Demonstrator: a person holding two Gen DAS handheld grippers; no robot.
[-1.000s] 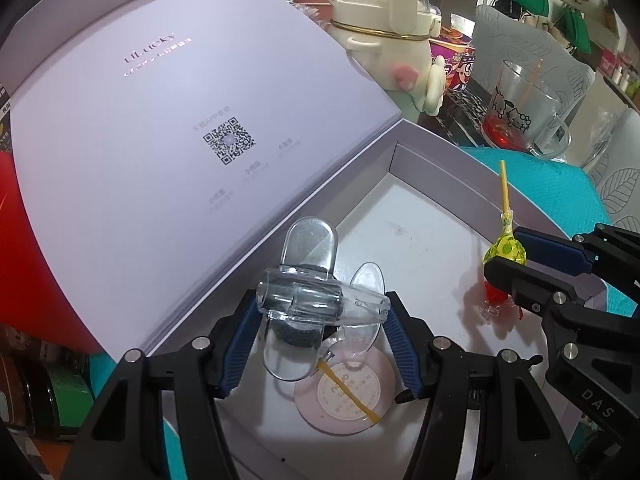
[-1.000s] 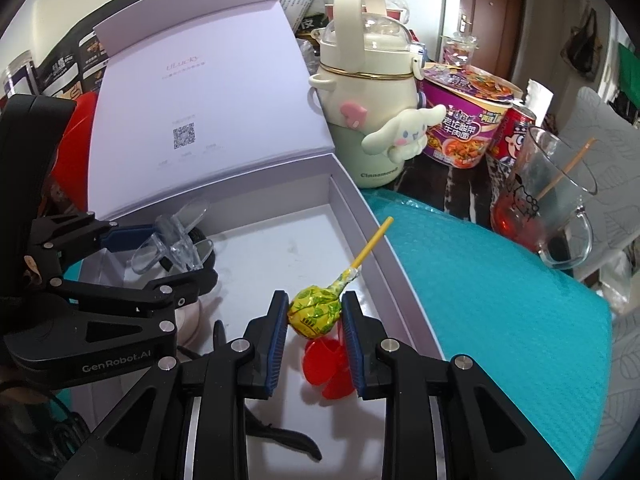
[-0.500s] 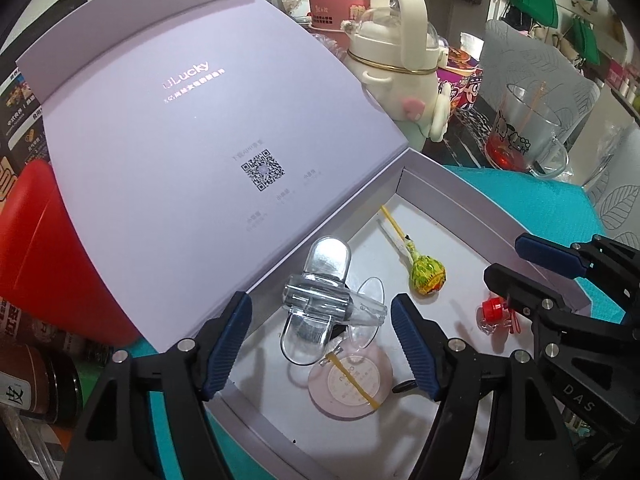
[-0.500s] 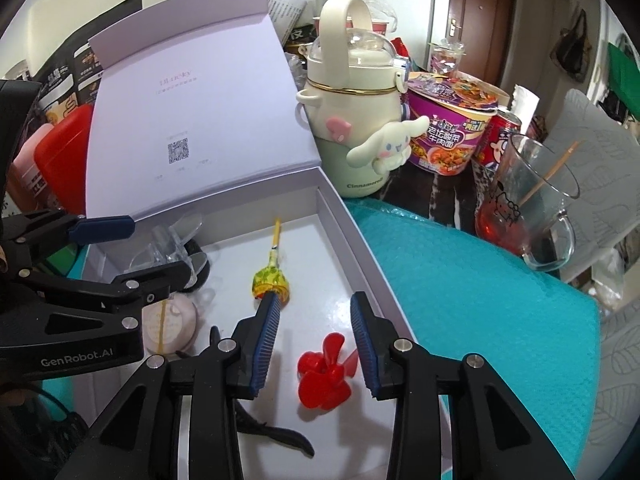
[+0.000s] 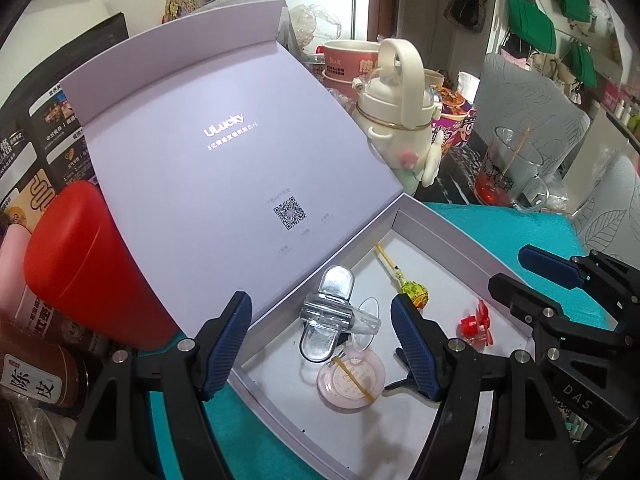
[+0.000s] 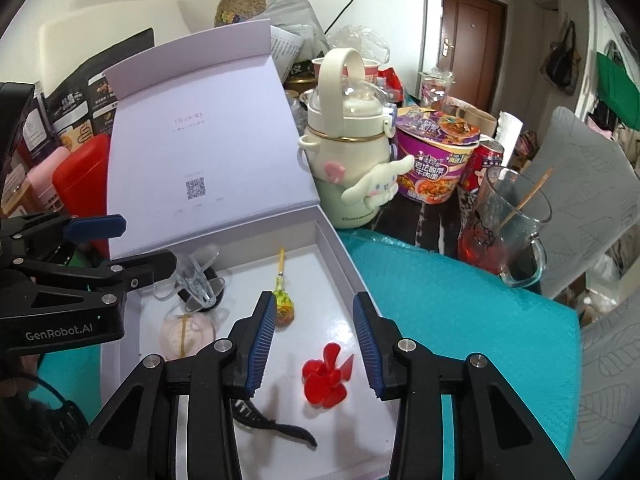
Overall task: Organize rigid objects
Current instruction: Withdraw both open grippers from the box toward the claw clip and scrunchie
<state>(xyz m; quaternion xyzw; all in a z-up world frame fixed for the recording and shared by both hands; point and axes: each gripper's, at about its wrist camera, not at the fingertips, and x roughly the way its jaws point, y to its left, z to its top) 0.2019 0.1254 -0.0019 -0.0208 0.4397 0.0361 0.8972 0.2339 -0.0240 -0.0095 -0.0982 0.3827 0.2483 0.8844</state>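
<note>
The yellow-green wrapped lollipop (image 6: 283, 306) lies mid-frame inside the open lavender cardboard box (image 6: 336, 256), stick pointing toward the top. The left gripper (image 5: 320, 336) gapes empty; the right gripper (image 6: 314, 340) has just been opening, empty.

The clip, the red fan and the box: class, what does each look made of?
Clip: clear glossy plastic, see-through with glints.
Red fan: shiny moulded plastic, probably.
Box: matte lilac card, likely; crisp folded lid.

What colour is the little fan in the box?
Red. The fan shows best in the right wrist view.
</note>
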